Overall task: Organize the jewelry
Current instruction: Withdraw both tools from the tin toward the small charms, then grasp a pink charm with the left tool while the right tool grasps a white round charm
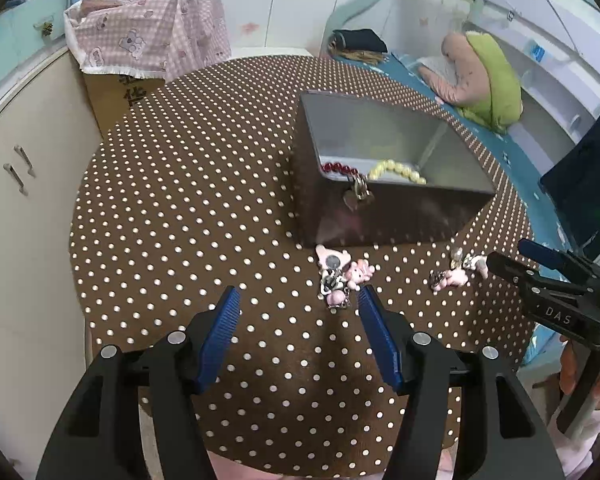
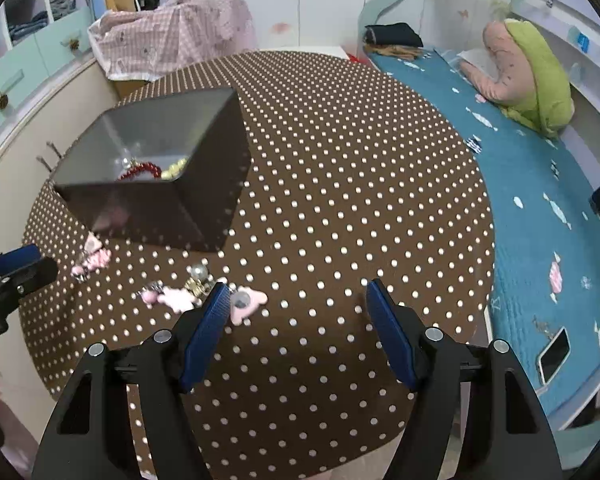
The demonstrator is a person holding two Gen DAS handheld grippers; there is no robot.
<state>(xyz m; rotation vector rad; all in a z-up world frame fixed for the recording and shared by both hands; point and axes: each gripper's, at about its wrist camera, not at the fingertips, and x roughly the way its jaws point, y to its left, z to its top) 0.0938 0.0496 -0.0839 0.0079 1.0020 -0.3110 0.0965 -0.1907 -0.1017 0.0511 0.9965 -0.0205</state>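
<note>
Jewelry lies in two places: inside the dark box point(image 1: 380, 184) and loose on the polka-dot counter point(image 1: 204, 184) in front of it. From your left wrist view the box sits right of centre, and you can count two strands in it, one red bead strand point(image 1: 338, 168) and one pale pearl strand point(image 1: 398, 172), with a small metal charm point(image 1: 360, 194) hanging over its near wall. Below the box you see two loose clusters of pink trinkets: one point(image 1: 340, 274) at frame centre, just above the tip of your left gripper's point(image 1: 298, 300) right finger, and another point(image 1: 456, 272) to the right, beside the tip of the right gripper point(image 1: 508, 264) entering from the right edge.

Your right wrist view puts the box point(image 2: 156, 184) at upper left and alone shows one phone point(image 2: 554, 356) on the blue bed point(image 2: 540, 200) at lower right. Here a pink butterfly piece point(image 2: 246, 304) and a pearl-and-metal piece point(image 2: 198, 278) lie against the left finger of your right gripper point(image 2: 298, 300), and the left gripper's tip point(image 2: 16, 268) shows at the left edge.

Both pairs of jaws stand spread, with only bare cloth between them.
</note>
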